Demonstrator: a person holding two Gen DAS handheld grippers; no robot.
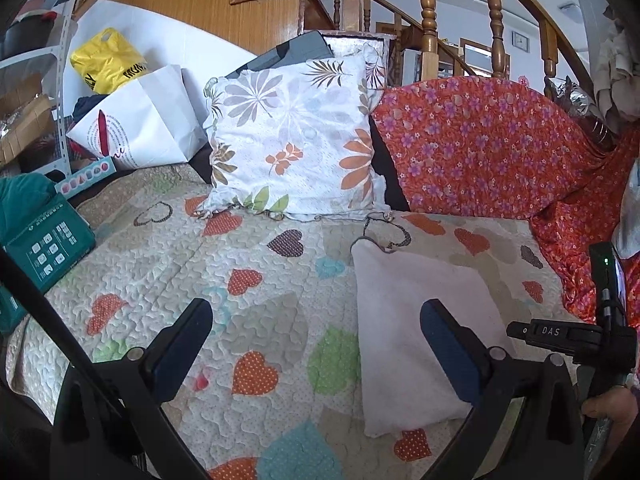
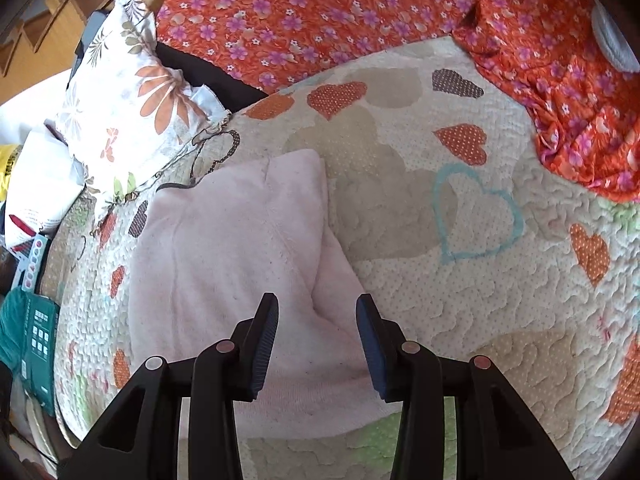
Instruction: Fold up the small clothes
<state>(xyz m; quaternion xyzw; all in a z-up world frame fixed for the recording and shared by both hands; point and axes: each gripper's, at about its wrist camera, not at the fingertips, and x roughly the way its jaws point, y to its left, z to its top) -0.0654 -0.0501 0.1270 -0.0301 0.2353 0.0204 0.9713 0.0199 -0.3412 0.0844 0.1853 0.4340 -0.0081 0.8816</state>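
A pale pink fleece garment (image 1: 404, 328) lies folded flat on the heart-patterned quilt (image 1: 256, 280). In the right wrist view the pink garment (image 2: 240, 248) fills the middle left, with a folded flap along its right side. My left gripper (image 1: 316, 320) is open and empty, held above the quilt, its right finger over the garment's left edge. My right gripper (image 2: 317, 320) is open and empty, just above the garment's near right part. The right gripper's body also shows at the right edge of the left wrist view (image 1: 576, 336).
A floral cushion (image 1: 296, 140) leans at the back of the sofa beside an orange flowered cloth (image 1: 480, 140). A white paper bag (image 1: 148, 120), a yellow bag (image 1: 108, 60) and a green box (image 1: 44, 248) sit at the left. A wooden staircase rises behind.
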